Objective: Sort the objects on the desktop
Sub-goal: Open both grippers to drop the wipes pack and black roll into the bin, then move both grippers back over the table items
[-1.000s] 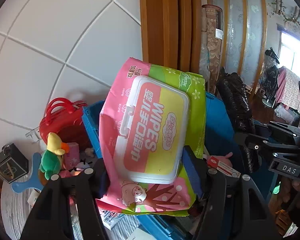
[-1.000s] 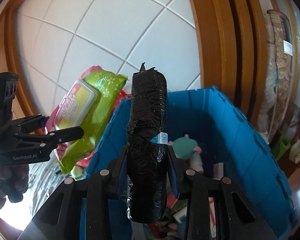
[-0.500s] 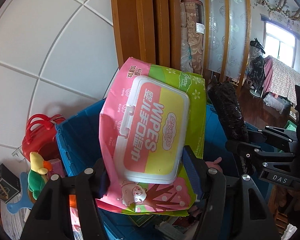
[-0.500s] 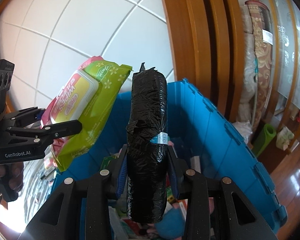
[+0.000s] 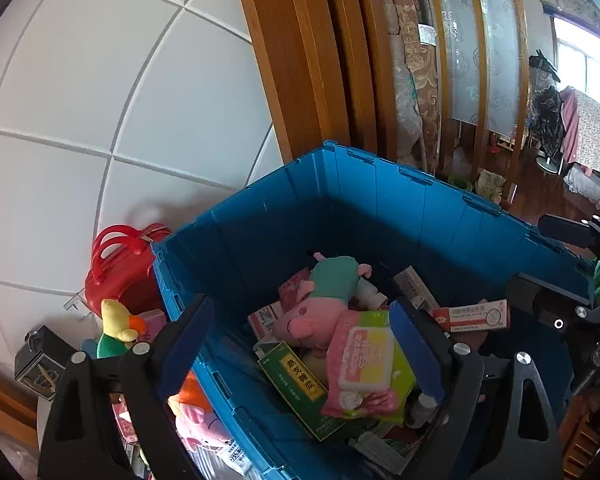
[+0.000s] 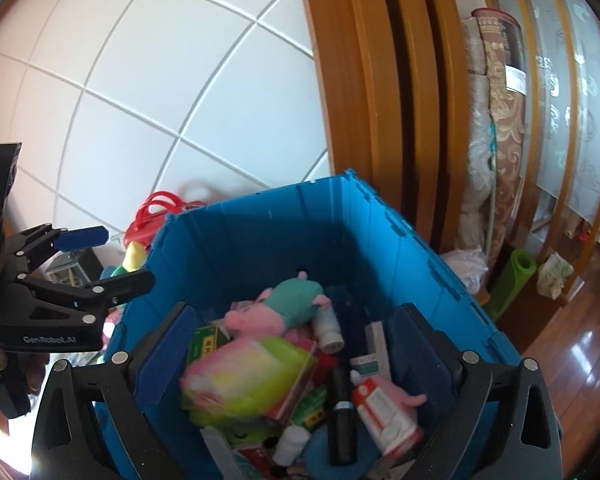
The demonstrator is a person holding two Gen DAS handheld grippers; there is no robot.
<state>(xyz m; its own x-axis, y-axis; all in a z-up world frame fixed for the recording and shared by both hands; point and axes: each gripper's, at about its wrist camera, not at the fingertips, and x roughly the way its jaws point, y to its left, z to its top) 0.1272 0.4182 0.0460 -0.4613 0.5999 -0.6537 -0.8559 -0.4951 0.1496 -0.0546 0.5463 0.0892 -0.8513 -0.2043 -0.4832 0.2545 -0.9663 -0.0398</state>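
Note:
Both grippers hang open and empty above a blue bin [image 5: 380,188] [image 6: 384,240]. My left gripper [image 5: 300,344] also shows at the left of the right wrist view [image 6: 112,256]. My right gripper [image 6: 296,356] is over the bin's middle. The pink and green wipes pack [image 5: 366,368] [image 6: 248,372] lies in the bin on other items, blurred in the right wrist view. The black roll [image 6: 342,412] lies in the bin beside a red and white tube [image 6: 380,412]. A pink plush pig [image 5: 324,300] [image 6: 280,308] and a green box [image 5: 296,388] lie there too.
A red basket [image 5: 120,264] stands left of the bin against the white tiled wall. A yellow and green plush bird [image 5: 116,328] and a dark small box [image 5: 40,360] sit by it. A wooden door frame [image 6: 380,80] and rolled carpet [image 6: 500,128] rise behind.
Both grippers opened. The wipes pack left my left gripper and the black roll left my right gripper; both now lie in the blue bin.

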